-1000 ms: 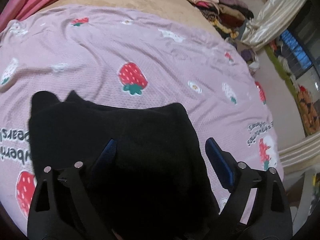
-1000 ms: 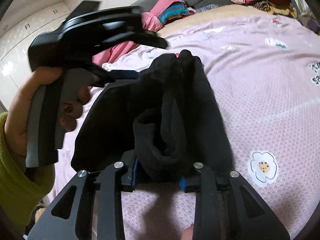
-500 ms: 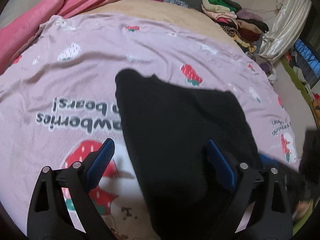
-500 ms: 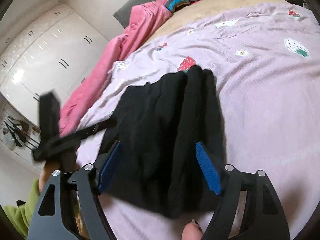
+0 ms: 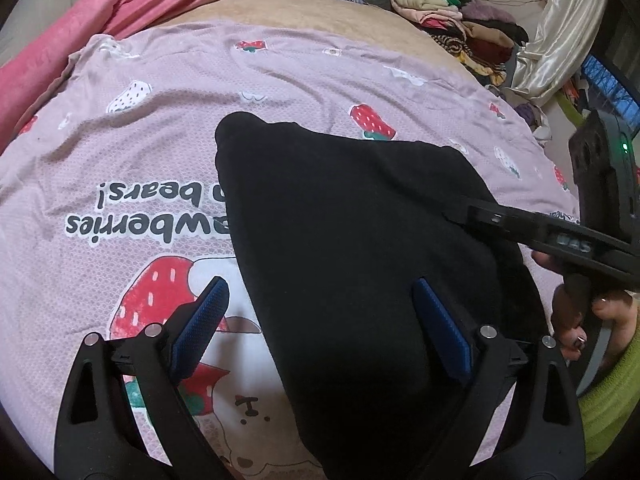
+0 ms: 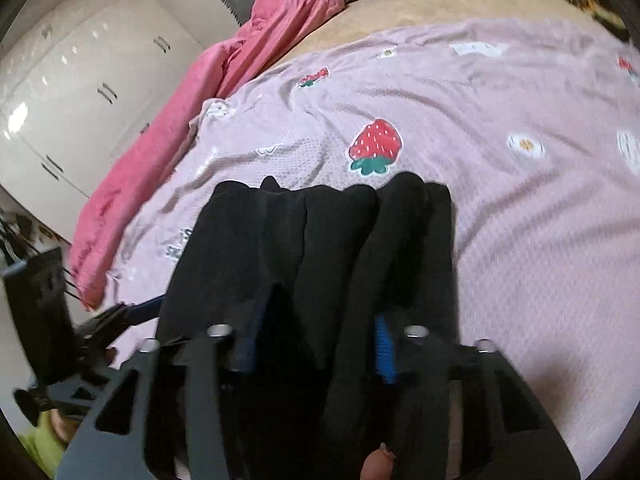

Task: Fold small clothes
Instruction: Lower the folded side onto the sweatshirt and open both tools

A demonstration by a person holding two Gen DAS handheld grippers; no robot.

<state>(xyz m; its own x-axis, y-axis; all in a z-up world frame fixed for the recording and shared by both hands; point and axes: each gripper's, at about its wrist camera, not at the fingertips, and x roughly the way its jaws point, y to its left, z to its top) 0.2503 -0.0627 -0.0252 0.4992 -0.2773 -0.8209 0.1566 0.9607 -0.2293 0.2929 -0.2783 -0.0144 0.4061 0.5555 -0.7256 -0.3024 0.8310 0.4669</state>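
Observation:
A black garment (image 5: 352,248) lies folded on the pink strawberry sheet (image 5: 160,128). My left gripper (image 5: 324,320) is open above its near left edge; the left pad hangs over the sheet, the right pad over the cloth. In the right wrist view the garment (image 6: 320,240) lies in ridges running away from me. My right gripper (image 6: 316,344) has its blue pads closed in around the bunched near end of the cloth. The right gripper also shows in the left wrist view (image 5: 460,216), its tip on the garment's right side.
A pink blanket (image 5: 120,12) lies along the far left of the bed. Stacked folded clothes (image 5: 452,24) sit at the far right beside a cream curtain (image 5: 556,28). White wardrobe doors (image 6: 60,92) stand to the left in the right wrist view.
My left gripper let go and drew back to the garment's left edge. My right gripper opened about half a second ago and has now narrowed on the cloth's near end.

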